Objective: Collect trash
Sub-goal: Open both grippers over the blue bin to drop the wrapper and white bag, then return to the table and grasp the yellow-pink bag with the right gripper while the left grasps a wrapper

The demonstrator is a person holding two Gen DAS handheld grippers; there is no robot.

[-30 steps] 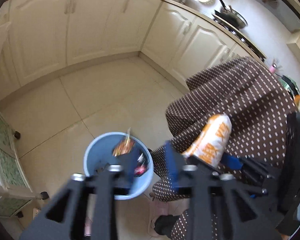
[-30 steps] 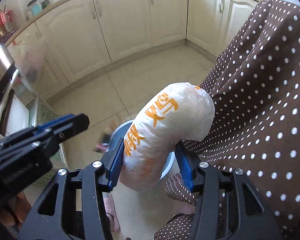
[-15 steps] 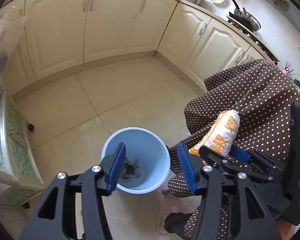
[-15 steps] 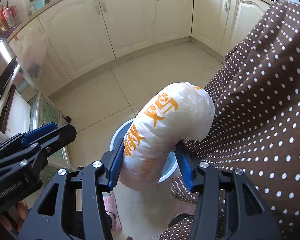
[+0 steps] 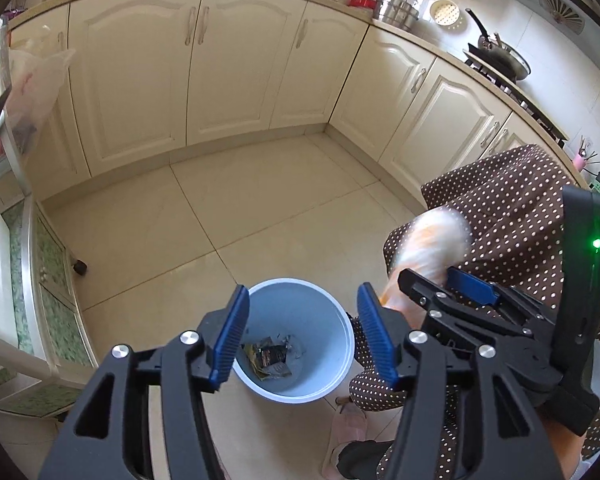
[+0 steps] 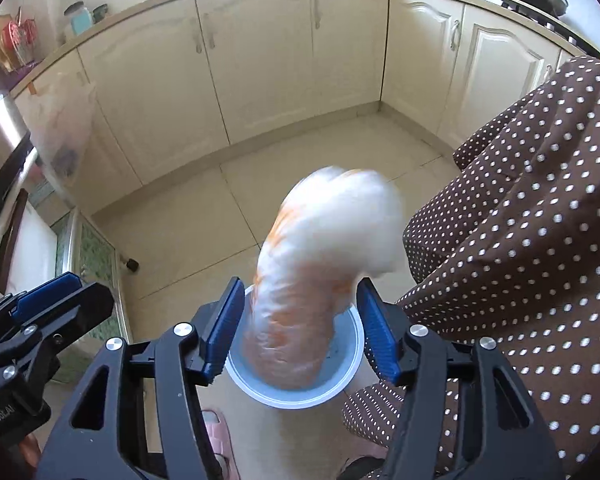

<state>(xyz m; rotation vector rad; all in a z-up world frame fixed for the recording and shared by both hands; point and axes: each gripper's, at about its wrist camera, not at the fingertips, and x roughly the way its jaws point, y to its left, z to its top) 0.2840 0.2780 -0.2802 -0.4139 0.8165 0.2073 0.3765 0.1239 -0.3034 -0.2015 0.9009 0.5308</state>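
A light blue bin (image 5: 296,340) stands on the tiled floor with crumpled wrappers (image 5: 270,356) at its bottom. My left gripper (image 5: 300,334) is open and empty above it. My right gripper (image 6: 300,330) is open over the bin (image 6: 300,394). A white and orange snack bag (image 6: 320,264) is blurred between its blue pads, apart from both, with its lower end inside the bin rim. The bag also shows in the left wrist view (image 5: 424,248), blurred, beside the right gripper's fingers (image 5: 468,284).
A person's brown polka-dot skirt (image 6: 520,240) fills the right side, a pink slipper (image 5: 348,428) below it. Cream cabinets (image 5: 220,68) line the back. A green-fronted shelf unit (image 5: 48,292) with a caster stands at left. A clear bag (image 6: 64,128) hangs at left.
My right gripper has opened and let go of the snack bag, which is dropping toward the bin. My left gripper has risen, open, after its wrappers fell into the bin.
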